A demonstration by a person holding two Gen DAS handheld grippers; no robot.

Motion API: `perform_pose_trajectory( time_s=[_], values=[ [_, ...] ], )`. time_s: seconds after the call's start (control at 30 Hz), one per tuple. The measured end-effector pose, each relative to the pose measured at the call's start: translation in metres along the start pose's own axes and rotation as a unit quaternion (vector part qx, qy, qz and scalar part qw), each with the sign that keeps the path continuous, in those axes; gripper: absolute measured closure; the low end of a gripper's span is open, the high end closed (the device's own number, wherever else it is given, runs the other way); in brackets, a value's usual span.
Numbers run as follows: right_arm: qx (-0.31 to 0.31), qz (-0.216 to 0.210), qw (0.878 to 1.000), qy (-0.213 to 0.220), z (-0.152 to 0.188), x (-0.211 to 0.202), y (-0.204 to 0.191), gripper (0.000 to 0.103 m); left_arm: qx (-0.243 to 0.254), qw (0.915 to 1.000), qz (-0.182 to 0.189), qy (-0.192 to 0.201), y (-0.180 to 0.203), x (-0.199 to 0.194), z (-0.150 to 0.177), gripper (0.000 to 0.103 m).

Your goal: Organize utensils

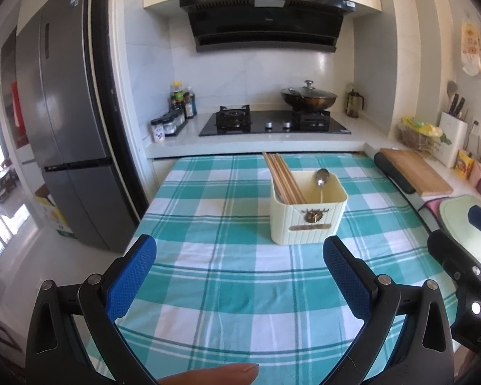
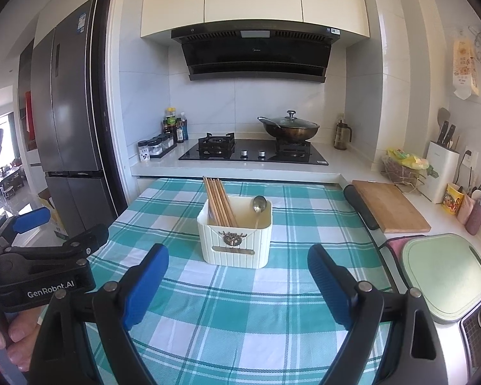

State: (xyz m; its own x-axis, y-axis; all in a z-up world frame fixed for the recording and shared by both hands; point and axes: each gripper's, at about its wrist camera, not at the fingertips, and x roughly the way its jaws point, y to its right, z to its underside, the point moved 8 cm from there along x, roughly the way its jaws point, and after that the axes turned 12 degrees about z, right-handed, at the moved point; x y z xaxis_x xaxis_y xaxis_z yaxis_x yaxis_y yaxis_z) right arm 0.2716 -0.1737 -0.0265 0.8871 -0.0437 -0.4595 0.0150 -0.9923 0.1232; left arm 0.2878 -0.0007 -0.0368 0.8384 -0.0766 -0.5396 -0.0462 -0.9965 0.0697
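Both hand-held grippers gape wide, empty, above tablecloth before holder.

chopsticks, spoon in holder; l gripper wide.

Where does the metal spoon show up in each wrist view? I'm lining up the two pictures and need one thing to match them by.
Left wrist: the spoon stands right of centre, bowl up, in the right side of the cream holder.
Right wrist: the spoon is near centre, in the same right side of the holder.
Shared landmark: the chopsticks leaning in the holder's left side.
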Motion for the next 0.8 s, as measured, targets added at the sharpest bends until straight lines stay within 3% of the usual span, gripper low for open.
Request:
perform_pose_trajectory(
  time_s=[0.8],
  values=[
    [0.003,0.002,1.000,-0.003,0.0005,0.0014,0.0044,0.012,0.001,1.0000,0.006,-0.006,0.0007,-0.0016,0.0005,0.000]
  ],
)
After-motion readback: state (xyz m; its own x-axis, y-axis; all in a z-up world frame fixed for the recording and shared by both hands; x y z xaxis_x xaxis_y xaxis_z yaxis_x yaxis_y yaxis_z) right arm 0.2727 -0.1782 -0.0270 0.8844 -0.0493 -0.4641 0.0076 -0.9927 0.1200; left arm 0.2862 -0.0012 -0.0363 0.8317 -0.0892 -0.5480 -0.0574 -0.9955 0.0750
